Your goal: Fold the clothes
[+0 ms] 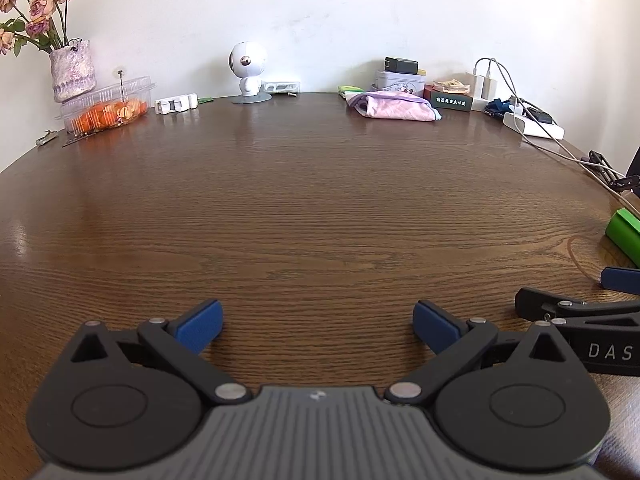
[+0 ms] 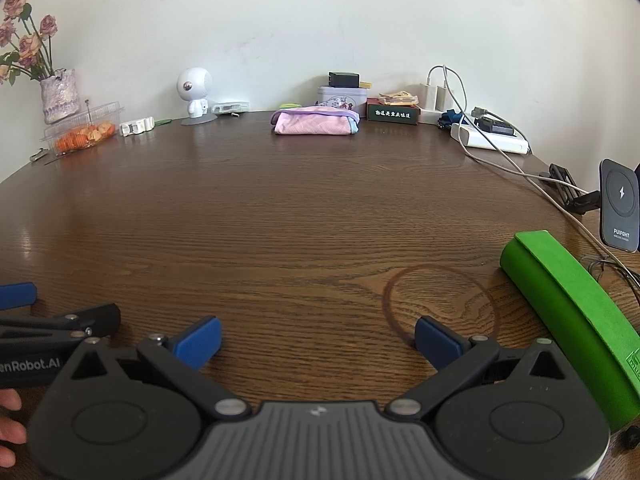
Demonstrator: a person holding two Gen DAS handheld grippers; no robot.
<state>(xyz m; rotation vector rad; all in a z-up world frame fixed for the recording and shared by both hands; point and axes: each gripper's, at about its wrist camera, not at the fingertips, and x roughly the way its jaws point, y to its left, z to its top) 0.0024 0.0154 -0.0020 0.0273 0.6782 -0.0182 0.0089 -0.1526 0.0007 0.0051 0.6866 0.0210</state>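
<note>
Dark wood table (image 1: pixel 304 200) bare up front, both grippers' fingers apart and empty, left gripper (image 1: pixel 318 322), right gripper (image 2: pixel 318 338); folded pink garment (image 2: pixel 314 122) at 12 o'clock looks done, next likely fetch another.

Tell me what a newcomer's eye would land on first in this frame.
Probably the two open claws, left and right, held low and side by side over a bare stretch of the wooden table, gripping nothing. Next comes the folded pink cloth at the far edge, well beyond both. The bright green case lying just right of the right claw also stands out.
</note>
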